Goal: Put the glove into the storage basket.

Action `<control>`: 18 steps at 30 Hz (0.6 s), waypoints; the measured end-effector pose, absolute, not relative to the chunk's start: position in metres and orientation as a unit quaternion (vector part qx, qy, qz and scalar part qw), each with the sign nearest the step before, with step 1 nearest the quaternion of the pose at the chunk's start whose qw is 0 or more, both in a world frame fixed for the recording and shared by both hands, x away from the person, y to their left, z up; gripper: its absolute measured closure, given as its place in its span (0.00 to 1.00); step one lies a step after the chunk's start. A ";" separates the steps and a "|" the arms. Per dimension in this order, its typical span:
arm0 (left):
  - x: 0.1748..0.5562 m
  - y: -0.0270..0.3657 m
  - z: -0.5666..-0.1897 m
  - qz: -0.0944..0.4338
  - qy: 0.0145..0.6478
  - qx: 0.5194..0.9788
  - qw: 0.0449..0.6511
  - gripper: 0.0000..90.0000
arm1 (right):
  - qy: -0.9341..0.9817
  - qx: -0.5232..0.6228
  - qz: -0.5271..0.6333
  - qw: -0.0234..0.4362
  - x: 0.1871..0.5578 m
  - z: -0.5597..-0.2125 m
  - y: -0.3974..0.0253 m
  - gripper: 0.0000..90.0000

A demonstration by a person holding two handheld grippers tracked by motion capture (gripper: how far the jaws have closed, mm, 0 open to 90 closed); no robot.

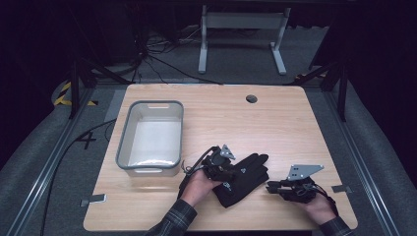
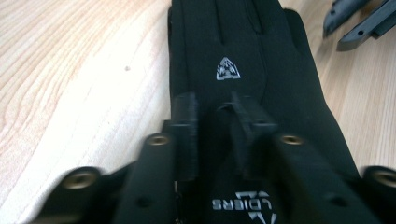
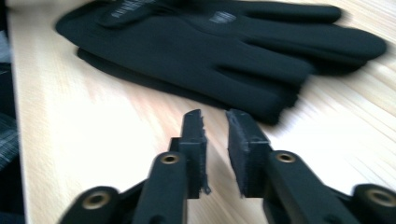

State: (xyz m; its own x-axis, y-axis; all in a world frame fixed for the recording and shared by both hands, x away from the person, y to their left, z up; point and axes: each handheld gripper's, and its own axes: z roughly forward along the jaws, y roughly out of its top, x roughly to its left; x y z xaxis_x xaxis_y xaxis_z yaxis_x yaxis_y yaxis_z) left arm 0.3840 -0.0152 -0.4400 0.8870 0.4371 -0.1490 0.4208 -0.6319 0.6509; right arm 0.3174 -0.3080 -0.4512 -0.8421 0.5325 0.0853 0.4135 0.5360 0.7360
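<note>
A: The room is dark, with grey carpet, trailing cables and the legs of a white stand beyond a pale wooden surface (image 1: 275, 123) that has a round hole (image 1: 251, 99) near its far edge.

B: What lies on the surface?

A: A grey plastic tub (image 1: 124, 142) sits on the left half, open side up. A black glove (image 1: 246, 177) lies flat near the front edge, right of the tub and apart from it, its fingers pointing away and to the right. A second dark layer shows under it in the right gripper view, so it may be a pair stacked.

B: And the left gripper (image 2: 215, 109)?

A: It rests over the cuff end of the glove. In the left gripper view its jaws stand a narrow gap apart above the black fabric, just below a small white triangular logo (image 2: 228, 70). Whether any cloth is pinched between them cannot be told. White lettering (image 2: 243, 204) shows on the cuff strap between the jaw arms.

B: The right gripper (image 3: 215, 121)?

A: It is held just right of the glove, low over bare wood, jaws narrowly parted with nothing between them, their tips pointing at the glove's fingertips without touching. A plaid sleeve (image 1: 174, 219) shows at the left forearm.
</note>
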 end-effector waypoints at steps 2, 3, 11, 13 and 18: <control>0.387 -0.018 -0.441 0.012 0.234 0.906 0.354 0.64 | 0.868 0.281 0.400 0.085 0.317 -0.450 -0.318 0.76; 0.389 -0.020 -0.442 0.011 0.237 0.905 0.354 0.58 | 0.865 0.289 0.401 0.092 0.318 -0.449 -0.323 0.71; 0.396 -0.027 -0.450 0.004 0.237 0.908 0.344 0.35 | 0.853 0.334 0.377 0.134 0.324 -0.458 -0.355 0.46; 0.396 -0.028 -0.452 0.001 0.236 0.909 0.344 0.35 | 0.851 0.340 0.375 0.141 0.326 -0.459 -0.358 0.43; 0.393 -0.027 -0.445 -0.004 0.233 0.905 0.357 0.35 | 0.846 0.350 0.374 0.150 0.328 -0.461 -0.362 0.41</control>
